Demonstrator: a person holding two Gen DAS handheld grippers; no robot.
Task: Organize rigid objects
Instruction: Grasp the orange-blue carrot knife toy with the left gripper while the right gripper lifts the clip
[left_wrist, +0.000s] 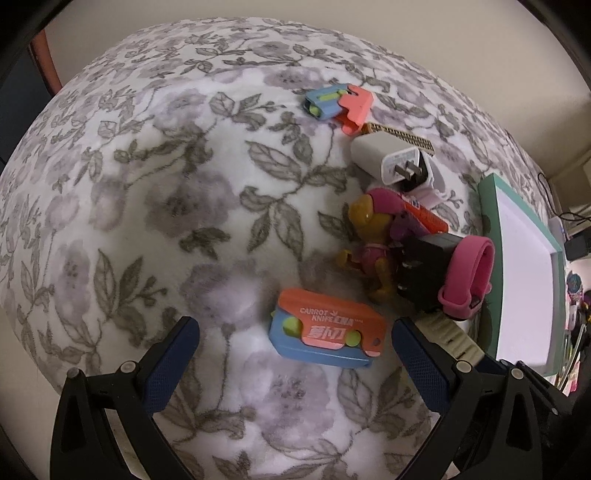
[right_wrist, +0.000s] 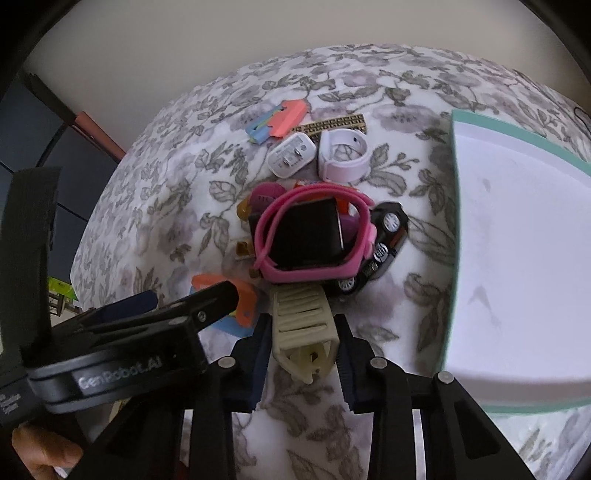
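Observation:
My right gripper is shut on a cream hair claw clip, which lies on the floral cloth just in front of a pile. The pile holds a pink strap looped round a black charger, a black toy car and a yellow toy dog. My left gripper stands open over an orange and blue carrot knife toy, its fingers apart on either side and not touching it. The clip's end shows beside the left gripper's right finger.
Farther back lie a second carrot knife toy, a white plug charger, a gold perforated strip and a white strap loop. A white tray with a teal rim lies to the right. A hand shows at bottom left.

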